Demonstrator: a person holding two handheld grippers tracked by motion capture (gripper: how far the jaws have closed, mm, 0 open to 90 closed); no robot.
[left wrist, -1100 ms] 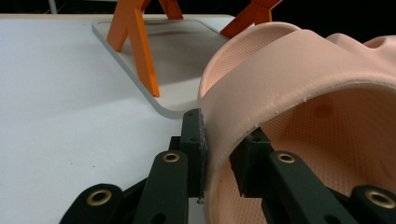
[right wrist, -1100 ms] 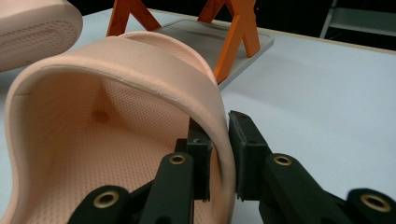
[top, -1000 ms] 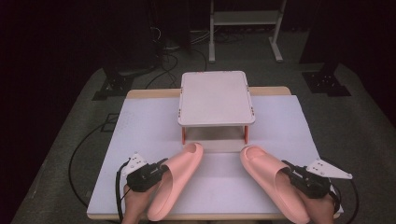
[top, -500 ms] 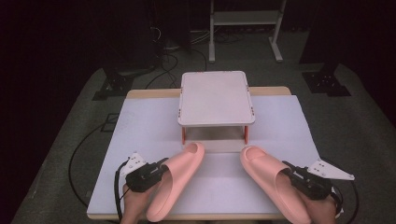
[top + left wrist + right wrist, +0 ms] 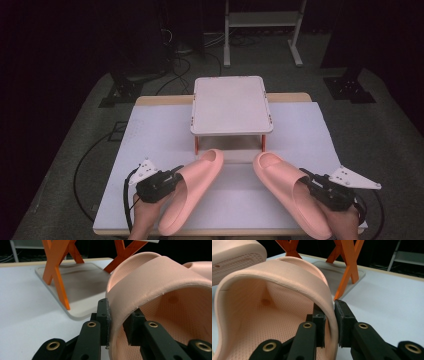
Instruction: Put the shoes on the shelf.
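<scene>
Two pink slide sandals lie on the white table, toes toward a small rack. My left gripper (image 5: 170, 181) is shut on the strap edge of the left sandal (image 5: 192, 189); in the left gripper view its pads pinch that strap (image 5: 140, 290) from both sides, gripper (image 5: 117, 325). My right gripper (image 5: 311, 184) is shut on the strap of the right sandal (image 5: 285, 185); in the right gripper view the strap wall (image 5: 287, 272) sits squeezed between the pads, gripper (image 5: 330, 323). The other sandal's sole (image 5: 234, 260) shows at the upper left there.
A two-tier rack (image 5: 231, 104) with a pale top shelf, orange crossed legs (image 5: 56, 272) and a low base tray (image 5: 82, 287) stands at the table's middle back. A white mat (image 5: 150, 135) covers the table. Cables trail off the left side.
</scene>
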